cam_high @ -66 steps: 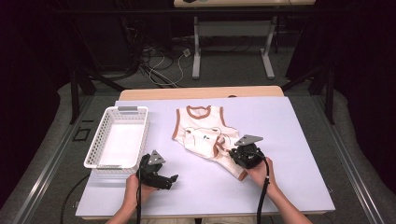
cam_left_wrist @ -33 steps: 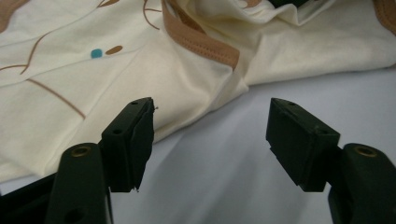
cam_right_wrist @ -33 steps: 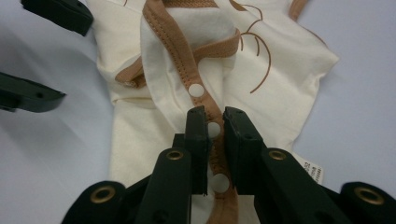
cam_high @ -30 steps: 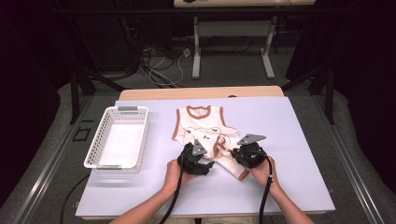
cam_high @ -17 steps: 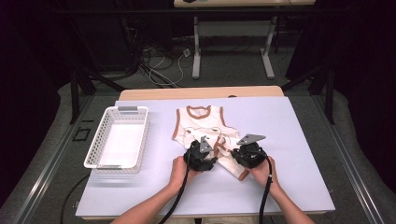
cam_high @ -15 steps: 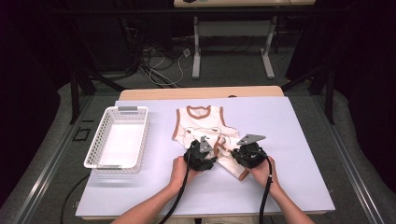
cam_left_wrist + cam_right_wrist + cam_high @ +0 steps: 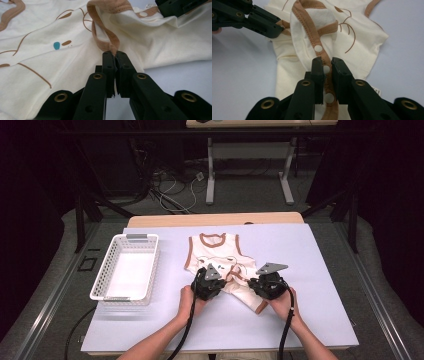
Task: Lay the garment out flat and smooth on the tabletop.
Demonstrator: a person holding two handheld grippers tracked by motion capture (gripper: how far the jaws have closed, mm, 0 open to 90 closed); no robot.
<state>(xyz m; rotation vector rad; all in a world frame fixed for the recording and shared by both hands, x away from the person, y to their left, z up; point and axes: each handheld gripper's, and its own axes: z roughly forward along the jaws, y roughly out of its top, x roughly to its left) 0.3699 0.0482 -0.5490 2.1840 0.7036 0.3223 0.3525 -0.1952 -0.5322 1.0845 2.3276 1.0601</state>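
Two hands come in from the bottom of the high view, each holding a black two-jaw gripper at the lower edge of a cream sleeveless baby bodysuit with tan trim point(image 7: 220, 262), which lies flat at the middle of the pale lilac table sheet point(image 7: 320, 270). The left gripper point(image 7: 115, 53) has just been closing and now pinches a raised fold of the tan leg-opening trim, at the centre of the left gripper view. The right gripper point(image 7: 327, 61) is clamped on the tan snap-button strip point(image 7: 322, 51) at the garment's bottom flap. Farther left in the high view, well apart from the garment, stands a white mesh plastic basket point(image 7: 102, 290).
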